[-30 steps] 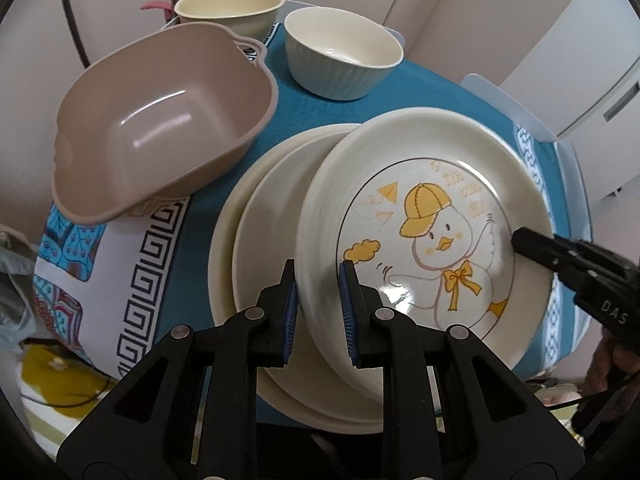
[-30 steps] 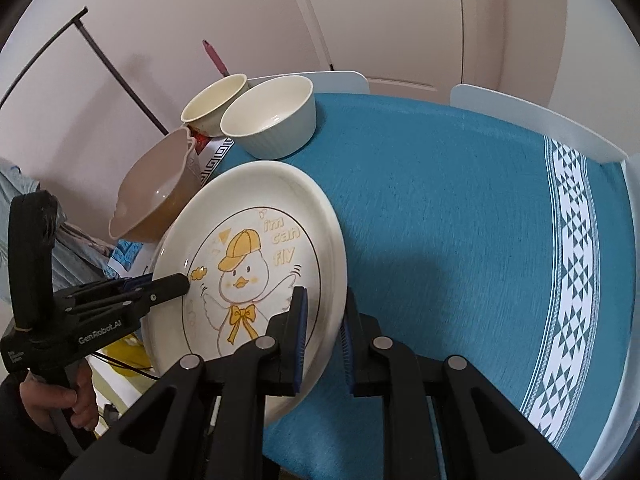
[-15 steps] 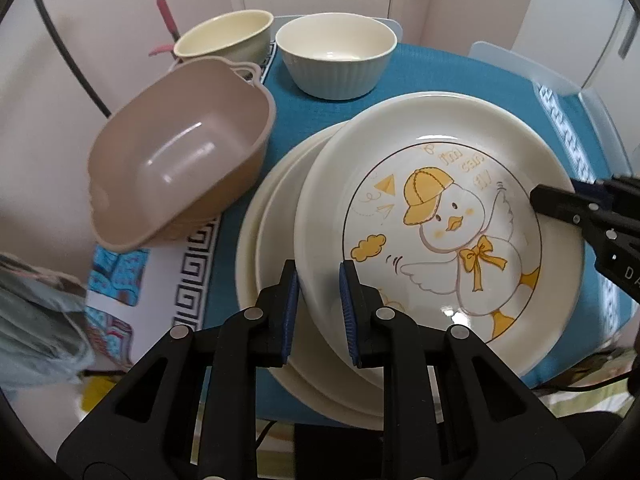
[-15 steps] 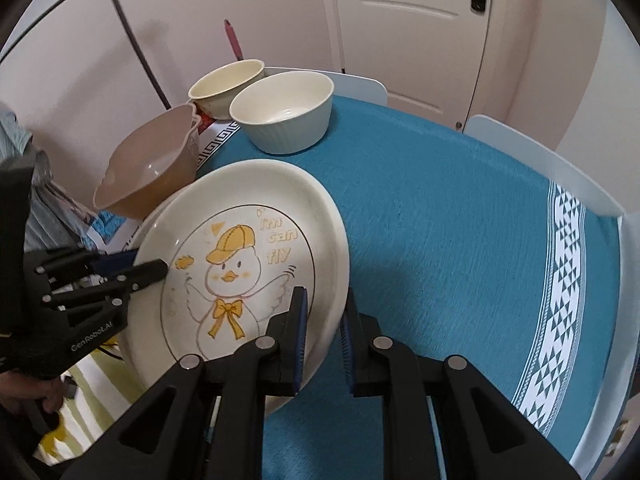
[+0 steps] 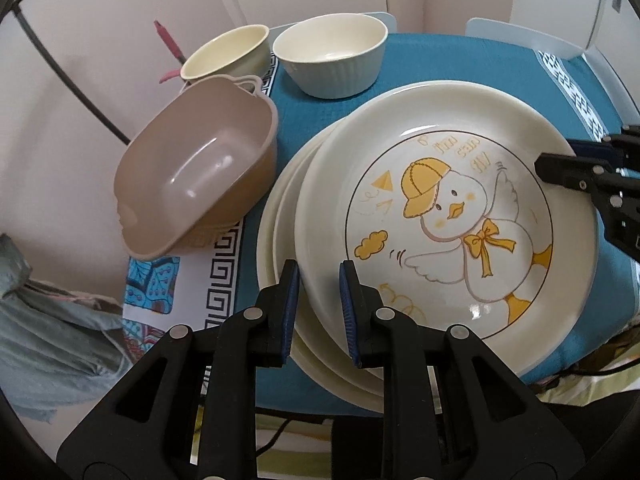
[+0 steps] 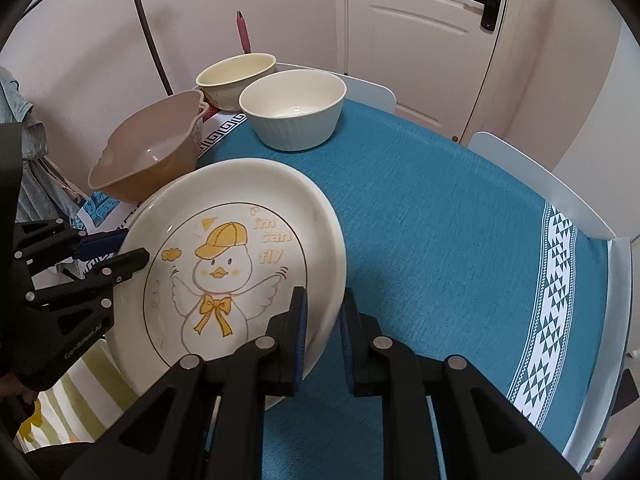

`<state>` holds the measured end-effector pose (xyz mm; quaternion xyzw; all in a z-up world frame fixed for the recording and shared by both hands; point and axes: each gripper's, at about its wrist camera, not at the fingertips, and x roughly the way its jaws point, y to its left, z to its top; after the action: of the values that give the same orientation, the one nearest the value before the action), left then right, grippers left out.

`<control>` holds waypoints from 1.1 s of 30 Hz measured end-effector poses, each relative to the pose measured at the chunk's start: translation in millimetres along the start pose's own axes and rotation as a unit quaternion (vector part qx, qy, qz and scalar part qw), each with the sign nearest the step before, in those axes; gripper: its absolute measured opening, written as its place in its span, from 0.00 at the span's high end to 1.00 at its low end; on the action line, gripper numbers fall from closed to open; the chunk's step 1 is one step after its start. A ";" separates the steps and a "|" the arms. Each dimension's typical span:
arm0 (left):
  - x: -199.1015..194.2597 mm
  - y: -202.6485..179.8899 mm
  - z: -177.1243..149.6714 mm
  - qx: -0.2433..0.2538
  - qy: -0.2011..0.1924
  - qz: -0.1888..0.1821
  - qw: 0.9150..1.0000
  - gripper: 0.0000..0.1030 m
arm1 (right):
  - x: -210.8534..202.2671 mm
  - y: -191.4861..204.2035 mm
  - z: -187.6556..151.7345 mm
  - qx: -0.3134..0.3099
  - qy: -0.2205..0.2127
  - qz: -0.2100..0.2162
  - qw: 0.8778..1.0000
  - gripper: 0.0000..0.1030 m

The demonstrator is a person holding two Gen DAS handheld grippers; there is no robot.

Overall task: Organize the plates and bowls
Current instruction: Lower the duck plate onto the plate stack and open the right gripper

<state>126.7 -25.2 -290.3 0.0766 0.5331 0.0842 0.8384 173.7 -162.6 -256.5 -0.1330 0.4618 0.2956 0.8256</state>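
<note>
The round table under its teal cloth [image 6: 440,220] is running out of sight at the right and near edges, and its left part is lying under a patterned mat [image 5: 224,264] that is mostly covered by crockery. White chair backs [image 6: 532,184] are showing only as curved tops behind the far rim. The duck plate [image 5: 448,216] is being held tilted above the table's left side, with each gripper pinching a rim. The left gripper [image 5: 319,292] is nearly closed on the near-left rim, and the right gripper [image 6: 323,320] is nearly closed on the opposite rim, its tips showing in the left view at the plate's right edge. Underneath, two plain plates [image 5: 280,240] are sitting stacked, and only their left rims are peeking out; whether the duck plate is touching them I cannot tell. Just beside the stack, the tan basin [image 5: 196,168] is resting tipped on the mat's edge. Beyond it, the ribbed white bowl [image 5: 332,56] and the cream bowl [image 5: 226,54] are standing side by side, the cream one partly hidden behind the basin. A grey cloth [image 5: 48,340] is hanging off at the left, cut by the frame.
</note>
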 end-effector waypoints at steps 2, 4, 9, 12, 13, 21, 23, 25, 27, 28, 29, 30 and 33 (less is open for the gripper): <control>-1.5 -2.5 -0.4 0.007 0.000 0.005 1.000 0.83 | 1.2 0.0 1.8 0.000 0.003 -0.001 1.000 0.86; -2.2 -3.7 -1.0 0.011 0.000 0.008 1.000 0.83 | 2.6 0.9 3.2 -0.003 0.004 -0.005 1.000 0.86; -3.7 -7.1 -1.5 0.021 -0.001 0.017 1.000 0.83 | 4.0 1.3 3.5 -0.004 0.002 -0.007 1.000 0.86; -4.4 -7.5 -1.3 0.023 0.000 0.018 1.000 0.83 | 4.6 1.7 4.3 -0.004 0.003 -0.008 1.000 0.86; -4.6 -7.4 -1.5 0.023 0.000 0.018 1.000 0.83 | 4.6 1.9 4.6 -0.005 0.003 -0.008 1.000 0.86; -8.9 -3.9 -2.8 0.025 -0.005 0.035 0.999 0.83 | 8.2 5.4 3.6 -0.014 0.009 -0.005 1.000 0.86; -8.7 -3.8 -2.6 0.025 -0.005 0.035 0.999 0.83 | 9.0 4.9 3.6 -0.013 0.010 -0.003 1.000 0.86; -8.8 -3.2 -2.6 0.023 -0.005 0.035 0.999 0.83 | 9.5 5.1 3.2 -0.012 0.010 -0.002 1.000 0.86; -8.5 -1.6 -1.9 0.020 -0.004 0.031 0.999 0.83 | 10.3 5.0 2.9 -0.012 0.011 -0.001 1.000 0.86; -8.6 -0.5 -1.1 0.018 -0.002 0.028 0.999 0.83 | 10.2 4.6 2.9 -0.012 0.012 0.000 1.000 0.86; -9.2 0.7 0.0 0.017 0.001 0.024 1.000 0.83 | 10.0 4.0 2.9 -0.010 0.012 0.002 1.000 0.86; -10.7 1.9 1.1 0.014 0.003 0.020 1.000 0.83 | 9.2 2.9 3.7 -0.007 0.011 0.005 1.000 0.86; -26.5 9.1 7.9 -0.003 -0.010 0.006 1.000 0.83 | -4.6 -0.9 9.2 0.003 -0.008 0.019 1.000 0.86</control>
<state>122.2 -22.6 -261.6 0.0779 0.5236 0.0901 0.8436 178.7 -160.5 -247.7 -0.1191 0.4586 0.3109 0.8239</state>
